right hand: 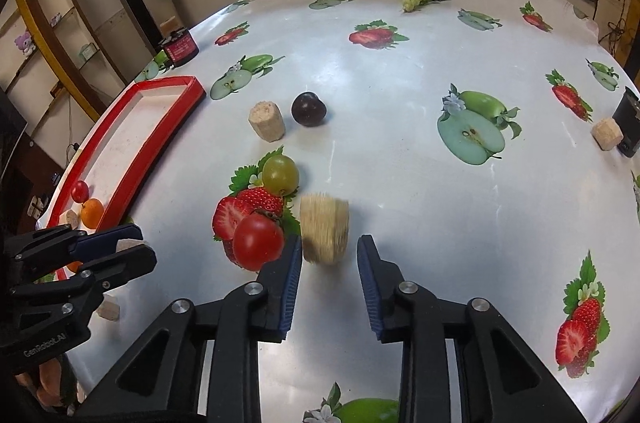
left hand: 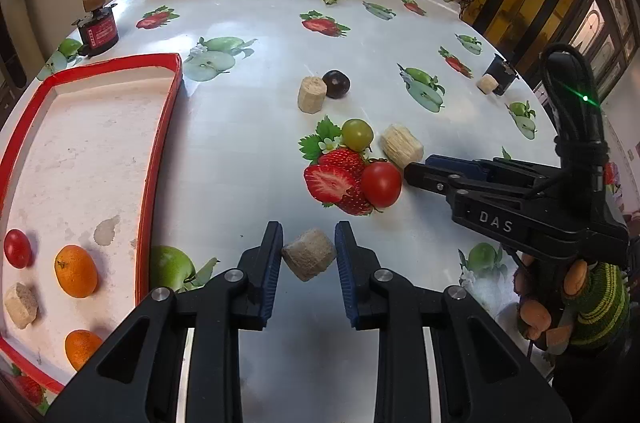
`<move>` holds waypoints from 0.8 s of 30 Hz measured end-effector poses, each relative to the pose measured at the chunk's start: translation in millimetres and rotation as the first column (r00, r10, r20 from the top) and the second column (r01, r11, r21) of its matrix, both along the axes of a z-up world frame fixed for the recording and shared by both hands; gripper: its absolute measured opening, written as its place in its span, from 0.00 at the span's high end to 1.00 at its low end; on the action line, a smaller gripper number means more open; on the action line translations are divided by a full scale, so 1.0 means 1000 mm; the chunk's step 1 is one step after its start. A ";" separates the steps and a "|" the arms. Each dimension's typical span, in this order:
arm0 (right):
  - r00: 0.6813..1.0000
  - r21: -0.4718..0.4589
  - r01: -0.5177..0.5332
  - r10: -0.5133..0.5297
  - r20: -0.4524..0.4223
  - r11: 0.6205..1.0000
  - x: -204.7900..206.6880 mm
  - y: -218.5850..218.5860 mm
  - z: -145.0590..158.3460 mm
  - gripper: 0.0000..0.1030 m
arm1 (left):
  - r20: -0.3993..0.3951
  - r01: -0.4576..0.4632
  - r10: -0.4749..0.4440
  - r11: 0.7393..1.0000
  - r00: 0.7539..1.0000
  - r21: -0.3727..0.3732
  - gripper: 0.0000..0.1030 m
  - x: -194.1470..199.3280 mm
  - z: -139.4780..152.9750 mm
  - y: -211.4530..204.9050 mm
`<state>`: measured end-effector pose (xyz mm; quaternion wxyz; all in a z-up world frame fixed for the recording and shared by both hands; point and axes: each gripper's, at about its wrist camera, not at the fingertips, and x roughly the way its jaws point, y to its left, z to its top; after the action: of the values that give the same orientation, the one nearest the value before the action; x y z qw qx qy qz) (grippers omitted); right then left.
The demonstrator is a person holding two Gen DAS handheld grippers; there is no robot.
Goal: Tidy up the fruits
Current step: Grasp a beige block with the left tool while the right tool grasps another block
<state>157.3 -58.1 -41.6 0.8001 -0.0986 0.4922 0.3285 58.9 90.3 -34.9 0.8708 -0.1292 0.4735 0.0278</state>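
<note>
Tabletop (left hand: 248, 159) carries red-rimmed tray (left hand: 160, 127) with oranges, tomato, cork. Left tool (left hand: 308, 255) clamped on cork piece (left hand: 309, 254). Right tool (right hand: 329, 255) nearly closed, blurred cork cylinder (right hand: 323, 227) at tips, grip unclear. Tomato (right hand: 258, 242), green grape (right hand: 281, 174) alongside.

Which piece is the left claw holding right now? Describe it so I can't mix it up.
Start at the red-rimmed white tray on the fruit-print tablecloth. Just right of its near end, the left claw is shut on a pale beige cork-like block. Unlike the other beige blocks, it is off the cloth, tilted between blue pads.
</note>
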 end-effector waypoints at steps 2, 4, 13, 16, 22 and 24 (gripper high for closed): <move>1.000 0.005 0.005 -0.005 -0.013 1.000 0.003 0.003 -0.006 0.70 | 0.002 -0.004 0.004 1.000 1.000 -0.002 0.77 -0.001 0.001 0.002; 1.000 0.017 0.003 -0.003 -0.029 1.000 0.006 0.007 -0.011 0.70 | 0.003 -0.004 0.004 1.000 1.000 -0.001 0.77 -0.003 0.003 0.003; 1.000 0.038 0.013 -0.013 -0.020 0.999 0.017 0.020 -0.011 0.83 | 0.017 -0.017 0.017 1.000 1.000 -0.007 0.77 -0.007 0.008 0.011; 1.000 0.036 0.024 -0.024 0.001 0.999 0.015 0.019 -0.006 0.79 | 0.022 -0.018 0.018 1.000 1.000 -0.012 0.77 -0.008 0.010 0.013; 0.996 0.026 0.085 -0.084 -0.015 0.996 0.025 0.022 -0.009 0.44 | 0.021 -0.015 0.016 1.000 1.000 -0.021 0.77 -0.010 0.009 0.013; 0.995 0.042 0.097 -0.096 -0.020 0.994 0.029 0.024 -0.010 0.46 | 0.020 -0.018 0.019 1.000 1.000 -0.024 0.77 -0.010 0.009 0.015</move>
<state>186.4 -34.4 -51.8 0.8124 -0.0548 0.4965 0.3008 48.7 105.5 -26.0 0.8736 -0.1444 0.4638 0.0289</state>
